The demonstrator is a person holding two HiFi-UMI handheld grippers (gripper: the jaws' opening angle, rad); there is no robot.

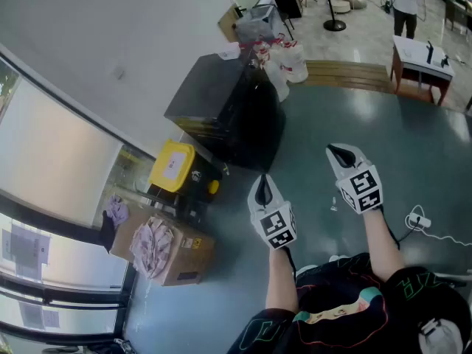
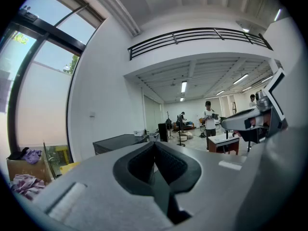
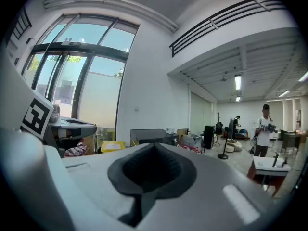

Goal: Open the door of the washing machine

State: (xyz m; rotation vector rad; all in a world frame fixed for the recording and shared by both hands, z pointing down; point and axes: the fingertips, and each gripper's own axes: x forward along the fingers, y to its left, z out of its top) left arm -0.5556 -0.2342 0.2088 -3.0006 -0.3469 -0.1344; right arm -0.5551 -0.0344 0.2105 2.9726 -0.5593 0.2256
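Note:
The washing machine [image 1: 221, 108] is a black box standing against the white wall, its dark front [image 1: 259, 133] facing the grey floor; the door looks closed. It also shows as a dark block in the left gripper view [image 2: 118, 142] and the right gripper view [image 3: 151, 137]. My left gripper [image 1: 264, 180] is shut and empty, held in the air a short way in front of the machine's front. My right gripper [image 1: 340, 151] is shut and empty too, further right and apart from the machine. Both point toward the machine, roughly level.
A yellow-lidded box [image 1: 172, 165] and a cardboard box [image 1: 193, 251] of clothes sit left of the machine. Plastic bags [image 1: 286, 61] and a wooden bench [image 1: 346, 74] lie behind it. A small table [image 1: 419, 56] and a person [image 1: 405, 6] are far right; a power strip [image 1: 418, 219] lies on the floor.

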